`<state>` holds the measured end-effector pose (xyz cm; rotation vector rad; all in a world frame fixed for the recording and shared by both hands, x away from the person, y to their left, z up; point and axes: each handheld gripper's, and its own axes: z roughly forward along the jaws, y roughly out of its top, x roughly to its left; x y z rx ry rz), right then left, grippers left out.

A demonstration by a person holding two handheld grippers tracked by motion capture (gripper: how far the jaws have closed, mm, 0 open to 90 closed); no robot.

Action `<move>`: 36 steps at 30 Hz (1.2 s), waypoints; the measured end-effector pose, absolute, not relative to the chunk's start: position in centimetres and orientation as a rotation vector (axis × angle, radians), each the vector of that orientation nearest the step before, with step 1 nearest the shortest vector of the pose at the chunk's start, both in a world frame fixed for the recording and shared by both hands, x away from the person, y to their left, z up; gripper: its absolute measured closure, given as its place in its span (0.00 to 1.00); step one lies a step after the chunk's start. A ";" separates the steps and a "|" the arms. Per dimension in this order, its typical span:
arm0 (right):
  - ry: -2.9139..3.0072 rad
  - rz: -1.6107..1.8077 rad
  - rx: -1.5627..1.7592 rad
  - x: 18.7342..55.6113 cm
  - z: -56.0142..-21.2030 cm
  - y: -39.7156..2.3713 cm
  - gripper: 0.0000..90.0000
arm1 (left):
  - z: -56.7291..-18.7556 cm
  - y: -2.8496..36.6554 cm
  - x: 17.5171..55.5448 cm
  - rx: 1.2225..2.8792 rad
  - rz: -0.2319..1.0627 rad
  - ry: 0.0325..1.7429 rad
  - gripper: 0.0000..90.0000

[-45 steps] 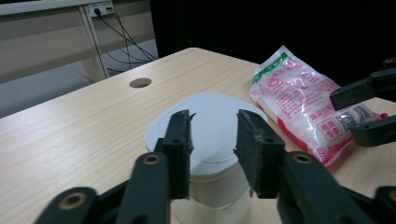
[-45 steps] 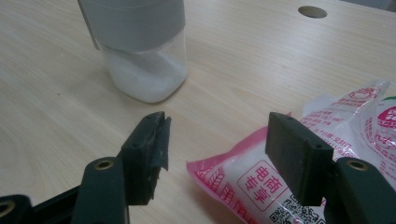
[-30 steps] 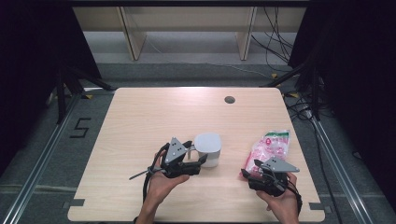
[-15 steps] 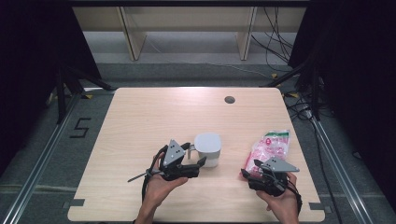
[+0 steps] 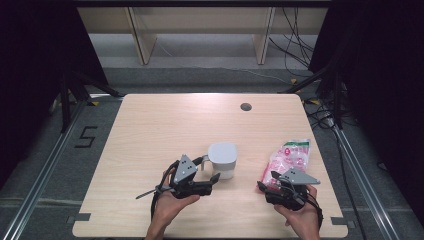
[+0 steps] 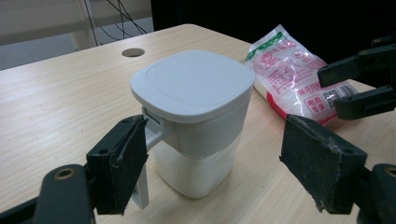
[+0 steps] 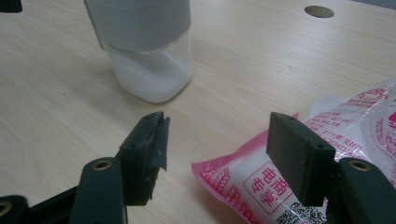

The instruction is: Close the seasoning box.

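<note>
A small clear container with a white square lid and white powder inside stands near the table's front middle. In the left gripper view the container stands between the jaws of my left gripper, which have just been opening; the pads do not press on it. From above, the left gripper lies just left of it. A pink and white bag lies to the right. My right gripper is open at the bag's near end, with the bag's corner lying between the jaws, untouched.
The wooden table has a round cable hole at the back right. The right gripper's jaws also appear beyond the bag in the left gripper view. Floor rails and cables run beside the table.
The left gripper has eased back a little toward the person, and its jaws stand wider around the container. The right gripper, the container and the bag have not moved.
</note>
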<state>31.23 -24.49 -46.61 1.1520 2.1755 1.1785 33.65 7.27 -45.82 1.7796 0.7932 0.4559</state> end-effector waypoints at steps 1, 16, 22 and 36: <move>2.176 1.180 1.152 31.2 -46.6 -24.5 0.42 | -45.9 7.3 33.5 1.786 0.460 0.799 0.24; 2.186 1.211 1.139 30.9 -46.8 -24.3 0.40 | -47.5 7.9 32.8 1.813 0.460 0.819 0.24; 2.198 1.193 1.102 31.0 -47.0 -24.4 0.39 | -47.9 7.8 32.6 1.827 0.456 0.814 0.24; 2.227 1.200 1.097 30.6 -47.0 -24.0 0.38 | -49.2 7.9 31.6 1.803 0.450 0.834 0.23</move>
